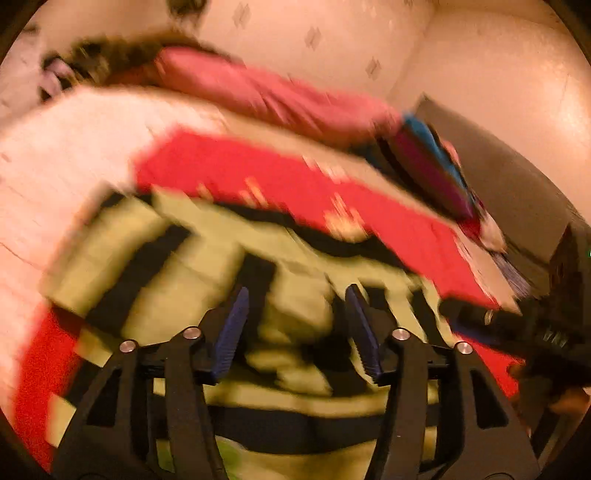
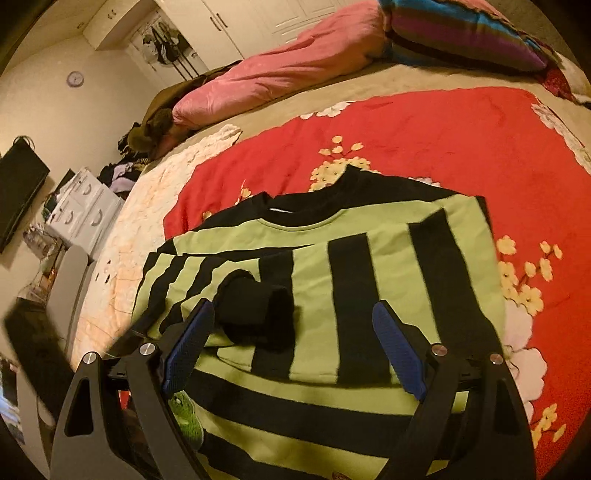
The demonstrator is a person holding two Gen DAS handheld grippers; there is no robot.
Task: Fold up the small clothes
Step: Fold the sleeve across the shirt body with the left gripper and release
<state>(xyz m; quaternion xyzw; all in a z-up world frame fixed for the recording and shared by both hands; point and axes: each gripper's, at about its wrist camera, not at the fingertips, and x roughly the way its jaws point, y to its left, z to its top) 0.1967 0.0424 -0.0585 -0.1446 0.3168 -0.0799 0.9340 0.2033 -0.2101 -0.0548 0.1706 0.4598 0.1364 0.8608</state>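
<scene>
A small green-and-black striped sweater (image 2: 369,266) lies on a red flowered bedspread (image 2: 406,140), both sleeves folded in over the body, a black cuff (image 2: 258,314) on top. My right gripper (image 2: 295,321) is open and empty just above the sweater's lower part, the cuff between its fingers. In the blurred left wrist view the sweater (image 1: 221,266) fills the lower frame. My left gripper (image 1: 295,306) is open over it with nothing between the pads. The right gripper (image 1: 535,332) shows dark at the right edge there.
A pink quilt (image 2: 280,70) and a striped pillow (image 2: 461,33) lie at the bed's far side. A cream blanket (image 2: 147,206) covers the left edge. White drawers (image 2: 85,210), a dark screen (image 2: 18,184) and clothes piles stand left of the bed.
</scene>
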